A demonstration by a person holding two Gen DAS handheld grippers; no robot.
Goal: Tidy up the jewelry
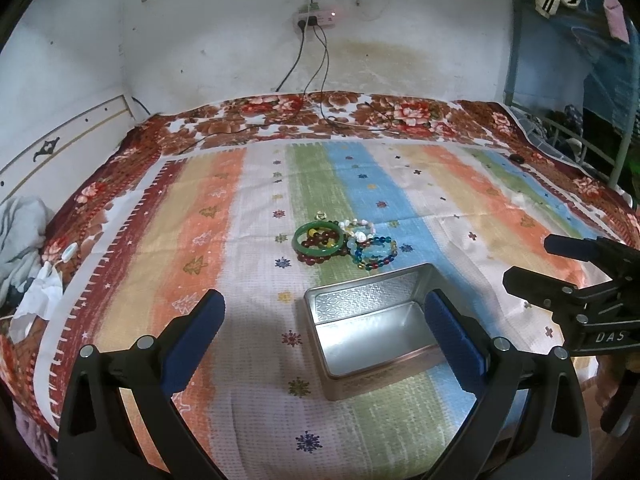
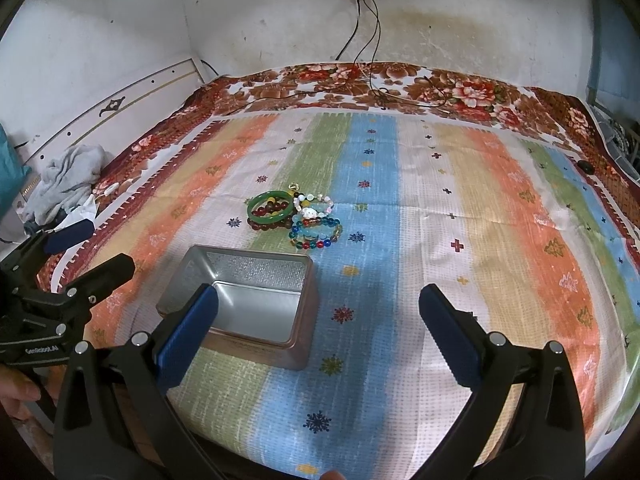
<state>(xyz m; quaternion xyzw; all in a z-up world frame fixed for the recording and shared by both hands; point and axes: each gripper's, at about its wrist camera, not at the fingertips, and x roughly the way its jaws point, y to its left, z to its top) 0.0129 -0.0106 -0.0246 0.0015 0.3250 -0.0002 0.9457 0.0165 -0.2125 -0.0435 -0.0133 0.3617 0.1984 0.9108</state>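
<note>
**Both grippers wide open above the bed, jewelry heaped beyond an empty tin**

The bed fills the room from wall to wall, spread with a striped cloth of orange, green, blue and white bands over a red flowered blanket that shows along the far edge and the left side. A grey crumpled garment lies at the bed's left edge by the headboard; its lower part is lost behind the other gripper in the right wrist view.

Near the bed's front edge sits an open metal tin, rectangular, its inside bare and shiny. In the left wrist view one blue pad covers part of its right wall; in the right wrist view a pad hides its near left corner.

The left gripper hangs over the tin with its jaws spread far apart, nothing between them. The right gripper hovers just right of the tin, equally agape and empty. A bit of hand shows at the lower left edge, cut off.

Toward the middle of the bed, just beyond the tin, is the jewelry pile: a green bangle resting on dark red beads, a multicoloured bead bracelet touching it on the right, and pale pearl-like strands tangled behind. A small gold piece at the pile's far side is too tiny to make out.
</note>
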